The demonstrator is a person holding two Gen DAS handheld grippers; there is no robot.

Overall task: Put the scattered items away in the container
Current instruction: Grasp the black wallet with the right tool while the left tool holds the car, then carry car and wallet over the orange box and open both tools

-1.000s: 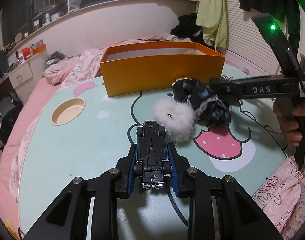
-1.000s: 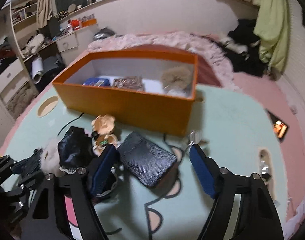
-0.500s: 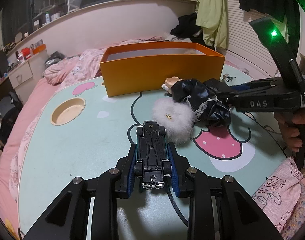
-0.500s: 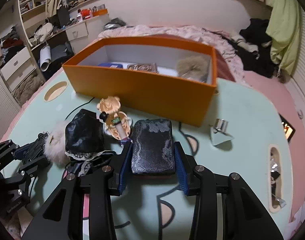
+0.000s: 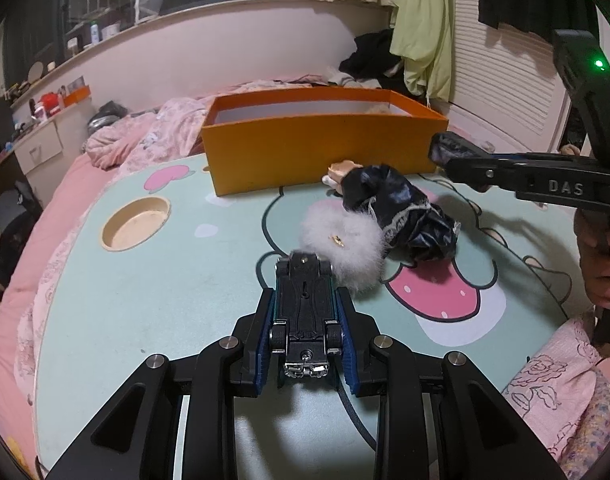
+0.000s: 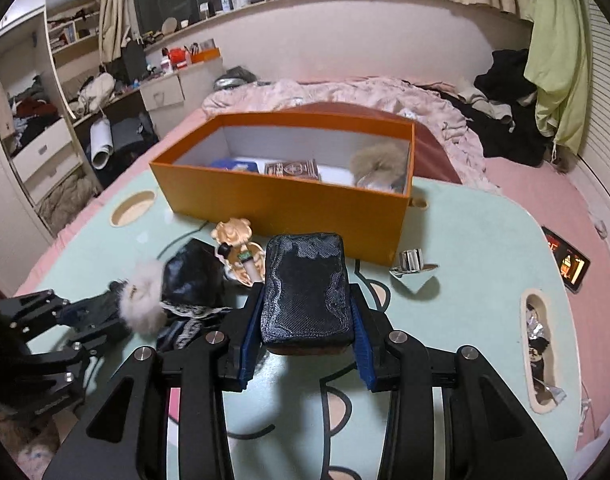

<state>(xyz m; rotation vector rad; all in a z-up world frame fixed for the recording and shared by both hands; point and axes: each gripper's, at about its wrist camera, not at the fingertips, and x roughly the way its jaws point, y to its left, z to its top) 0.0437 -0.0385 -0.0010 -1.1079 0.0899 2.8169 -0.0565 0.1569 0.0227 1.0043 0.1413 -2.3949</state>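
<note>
Right wrist: textured rectangular pouch [image 6: 307,292] (dark, glittery)

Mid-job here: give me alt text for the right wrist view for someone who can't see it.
The right gripper is clamped on a dark blue textured pouch above the mint-green table, facing an open orange box that already holds a few items. To its left lie a white fluffy piece, black fabric and a small doll.
</note>
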